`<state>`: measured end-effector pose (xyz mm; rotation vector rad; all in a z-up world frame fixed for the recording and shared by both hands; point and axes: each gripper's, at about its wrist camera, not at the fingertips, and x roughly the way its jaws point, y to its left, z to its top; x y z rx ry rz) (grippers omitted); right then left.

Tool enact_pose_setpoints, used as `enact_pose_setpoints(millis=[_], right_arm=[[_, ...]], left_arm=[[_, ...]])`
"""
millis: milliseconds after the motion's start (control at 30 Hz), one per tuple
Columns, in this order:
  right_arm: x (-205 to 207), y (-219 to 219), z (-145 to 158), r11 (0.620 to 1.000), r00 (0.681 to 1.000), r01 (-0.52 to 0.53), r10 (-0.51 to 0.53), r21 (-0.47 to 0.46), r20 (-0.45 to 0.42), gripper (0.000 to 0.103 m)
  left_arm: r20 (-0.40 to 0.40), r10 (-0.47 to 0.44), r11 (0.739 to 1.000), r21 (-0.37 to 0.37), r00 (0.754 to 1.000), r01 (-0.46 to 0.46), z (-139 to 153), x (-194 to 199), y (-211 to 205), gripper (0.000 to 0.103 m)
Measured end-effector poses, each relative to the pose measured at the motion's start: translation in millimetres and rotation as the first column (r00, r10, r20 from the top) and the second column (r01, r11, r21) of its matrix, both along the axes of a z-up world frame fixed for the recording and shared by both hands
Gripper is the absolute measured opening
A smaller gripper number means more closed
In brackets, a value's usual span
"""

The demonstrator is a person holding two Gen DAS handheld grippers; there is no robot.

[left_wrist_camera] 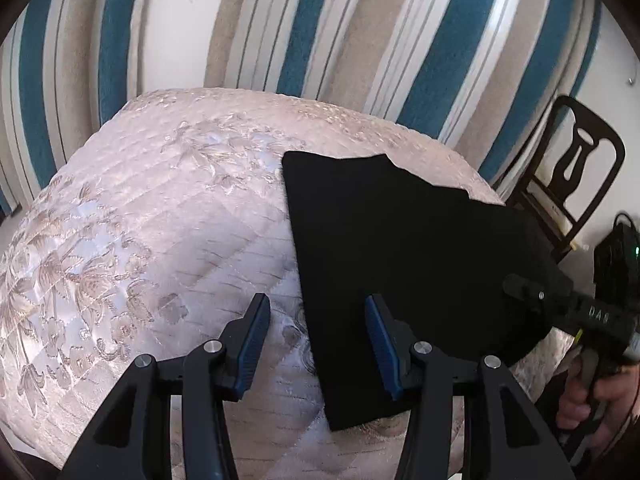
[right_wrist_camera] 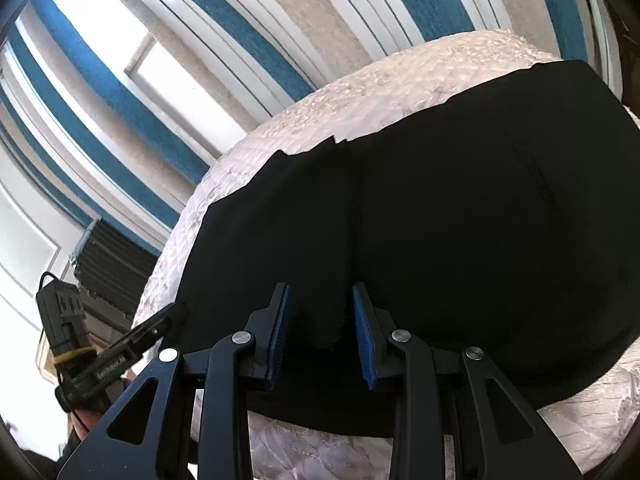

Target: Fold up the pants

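The pants (left_wrist_camera: 404,248) are lying flat on the bed (left_wrist_camera: 160,216), a dark, already doubled-over slab resting on the pale quilted cover toward the bed's right side and reaching its near corner. In the left wrist view their long axis is running from the near edge of the bed away toward the striped curtain (left_wrist_camera: 312,28), with the stepped, ragged far end pointing at that curtain and a straight side edge facing the open quilt.

Judging by that compact shape, the fold is partly done and a further fold is being set up. The left hand-held gripper (left_wrist_camera: 316,344) is hovering with its jaws wide apart, one finger over bare quilt and the other over the cloth, straddling the straight side edge and gripping nothing. The right hand-held gripper (right_wrist_camera: 320,328) is sitting at the near end of the pants with a raised ridge of fabric between its blue pads (right_wrist_camera: 362,332); a gap is showing on either side, so it is partly apart and not yet pinching.

The next move is calling for both to close firmly on the near edge, catching every layer, then lifting together and carrying that end over toward the far end, keeping the edges aligned so the stack is not skewing.
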<state>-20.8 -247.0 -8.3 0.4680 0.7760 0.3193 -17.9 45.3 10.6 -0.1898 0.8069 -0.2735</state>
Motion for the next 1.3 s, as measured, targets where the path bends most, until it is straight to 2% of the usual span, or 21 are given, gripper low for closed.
enact_pose_setpoints(millis=[33,67,100,133,200,267,400,500,567,733,967,1200,1300], right_arm=[[-0.4,0.4,-0.1,1.0,1.0,-0.012,0.012,0.025,-0.007,0.008],[1.0,-0.5,-2.0,0.997,0.999,-0.037,0.038,0.068,-0.021,0.006],[0.3,-0.4,-3.6,0.994,0.999,-0.042,0.045,0.098,-0.028,0.006],[-2.2,0.8,-3.7,0.994,0.999,-0.036,0.038,0.099,-0.025,0.006],[-8.8,3.4,-0.5,0.997,1.0,-0.028,0.029,0.073,-0.011,0.006],[-14.3,2.8,2.1,0.998,1.0,-0.021,0.021,0.062,0.001,0.006],[-17.0,12.6,-0.9,0.998,1.0,-0.025,0.024,-0.056,-0.02,0.007],[-23.6,18.3,12.8,0.981,1.0,0.008,-0.002,-0.193,0.028,0.019],[-28.6,17.9,20.8,0.962,0.997,0.047,-0.03,-0.27,0.069,0.019],[-35.1,19.5,30.7,0.935,0.992,0.075,-0.034,-0.347,0.124,0.019],[-30.8,34.4,24.5,0.908,0.992,0.044,0.011,-0.416,0.129,0.019],[-28.1,33.6,15.1,0.885,0.995,0.035,0.014,-0.465,0.102,0.019],[-26.0,32.2,10.4,0.881,0.996,0.031,0.01,-0.471,0.085,0.019]], left_arm=[[-0.005,-0.009,1.0,-0.006,1.0,0.009,-0.8,0.0,-1.0,0.052],[-0.009,-0.018,1.0,-0.013,1.0,0.018,-1.3,-0.1,-2.3,0.05],[-0.009,-0.024,1.0,-0.013,1.0,0.024,-2.0,-1.2,-3.8,0.032],[-0.015,-0.033,0.999,-0.014,0.999,0.033,-2.7,-1.7,-5.1,0.023],[-0.018,-0.031,0.999,-0.022,0.999,0.031,-2.1,-2.2,-3.1,0.016],[-0.011,-0.03,0.999,-0.034,0.999,0.03,0.6,-3.9,1.4,0.013],[-0.006,-0.031,0.999,-0.024,0.999,0.031,-0.9,-6.5,5.5,0.012],[0.007,-0.033,0.999,-0.001,0.999,0.033,1.9,-8.3,3.3,0.012],[0.013,-0.03,0.999,0.013,0.999,0.029,4.5,-9.8,2.9,0.012],[0.047,-0.005,0.999,0.053,0.999,0.002,16.7,-14.3,-0.7,0.012],[0.1,-0.037,0.997,0.076,0.994,0.029,35.7,-11.0,-22.5,0.012],[0.017,-0.096,0.99,0.108,0.995,0.094,9.6,-1.0,-45.2,0.012],[0.023,-0.104,0.987,0.122,0.994,0.101,4.8,-2.6,-47.0,0.012]])
